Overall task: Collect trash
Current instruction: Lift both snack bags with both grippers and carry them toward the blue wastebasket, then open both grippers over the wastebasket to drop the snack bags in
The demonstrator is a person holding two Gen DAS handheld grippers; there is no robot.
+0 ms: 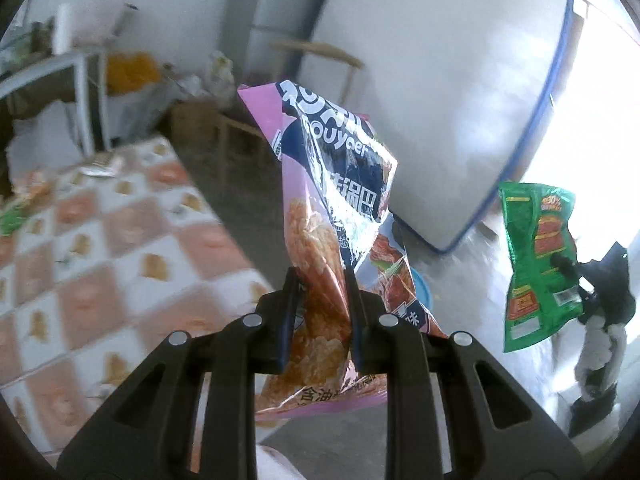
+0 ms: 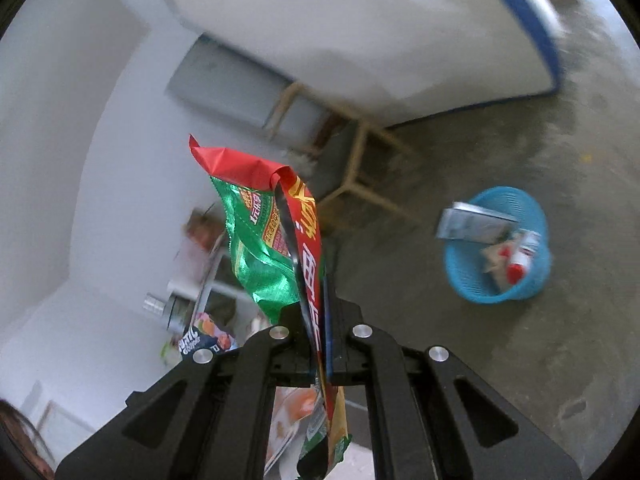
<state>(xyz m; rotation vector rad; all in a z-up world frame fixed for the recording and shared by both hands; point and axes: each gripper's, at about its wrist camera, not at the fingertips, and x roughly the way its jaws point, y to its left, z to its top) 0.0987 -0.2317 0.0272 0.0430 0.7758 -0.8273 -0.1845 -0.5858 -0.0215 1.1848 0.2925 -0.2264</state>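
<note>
Trash: pink bag (image 1: 320, 216), green bag (image 2: 272, 248).
Left gripper (image 1: 320, 276): clamps pink bag.
Right gripper (image 2: 316, 312): clamps green bag.
Bin (image 2: 460, 276): 2 o'clock.
Risk: limp bags may snag the rim, miss.

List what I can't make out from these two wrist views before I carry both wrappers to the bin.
- Left wrist view: blue basket almost wholly hidden behind the pink snack bag in the left gripper.
- Left wrist view: litter on the checkered tablecloth blurred, unidentifiable.
- Right wrist view: basket contents small and blurred; only a grey carton is clear.
- Right wrist view: green-red wrapper, held by the right gripper, hides the shelf behind.
</note>
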